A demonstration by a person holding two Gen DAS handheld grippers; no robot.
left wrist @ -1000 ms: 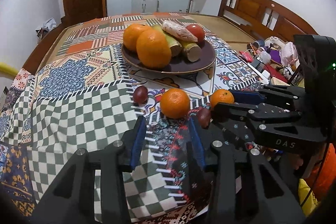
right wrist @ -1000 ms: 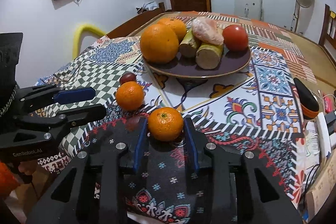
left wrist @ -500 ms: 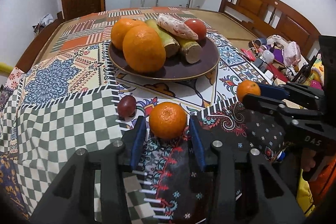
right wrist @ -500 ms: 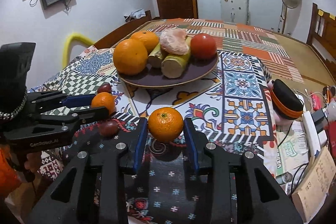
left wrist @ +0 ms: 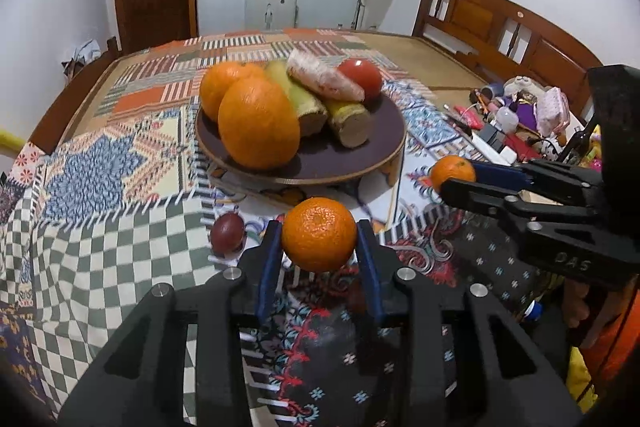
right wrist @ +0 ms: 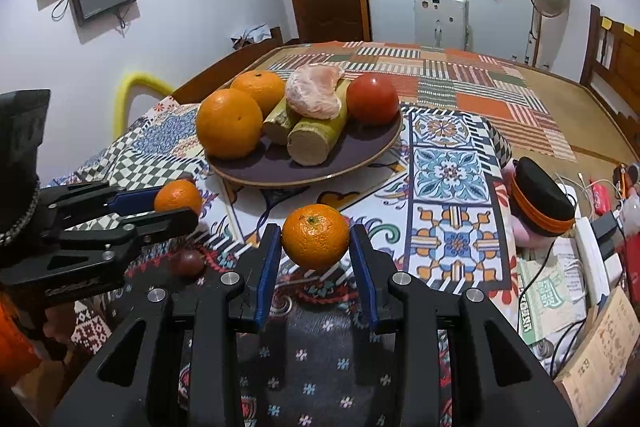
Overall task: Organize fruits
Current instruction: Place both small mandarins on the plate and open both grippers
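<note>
Patchwork cloth point(left wrist: 120, 155) covers the table in the left wrist view, and a dark plate point(left wrist: 360, 163) sits past the claw with two big oranges point(left wrist: 260, 127), cut cane pieces point(left wrist: 348, 123), a peeled segment and a tomato point(left wrist: 360, 77). A small dark red fruit point(left wrist: 227, 231) lies on the cloth just left of the left claw point(left wrist: 320, 243). Its jaws are closing, and a mandarin point(left wrist: 319, 234) sits between the blue pads, lifted clear of the cloth.

From the right wrist view, the same plate point(right wrist: 372, 151) lies ahead, with clutter and cables point(right wrist: 560, 267) off the table's right edge. The right claw point(right wrist: 314, 247) is clenched on a second mandarin point(right wrist: 315, 235), held above the cloth, near the plate's front rim.
</note>
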